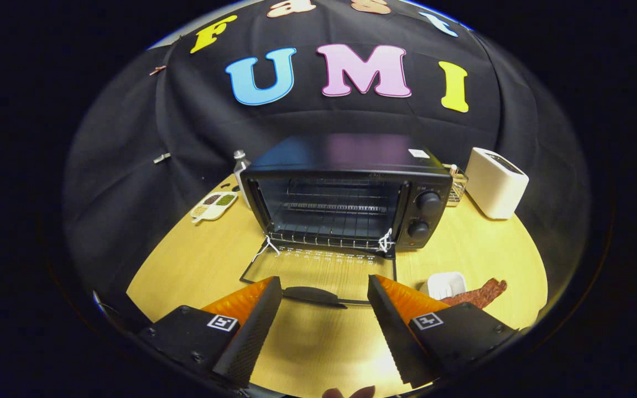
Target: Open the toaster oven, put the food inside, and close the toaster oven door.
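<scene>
A black toaster oven (346, 193) stands in the middle of the wooden table, two knobs on its right side. Its glass door (324, 271) is swung fully down and lies flat on the table, and the black door handle (314, 294) sits between my fingertips. The wire rack (332, 213) inside holds nothing that I can see. A reddish-brown strip of food (479, 294) lies on the table to the right of my right finger, beside a small white dish (444, 284). My gripper (324, 287) is open, with nothing pressed between its fingers.
A white pop-up toaster (495, 182) stands to the right of the oven, a small wire rack (455, 185) between them. A white divided dish of grains (213, 205) and a bottle (239, 168) sit to the oven's left. The round table (197, 260) is bare at front left.
</scene>
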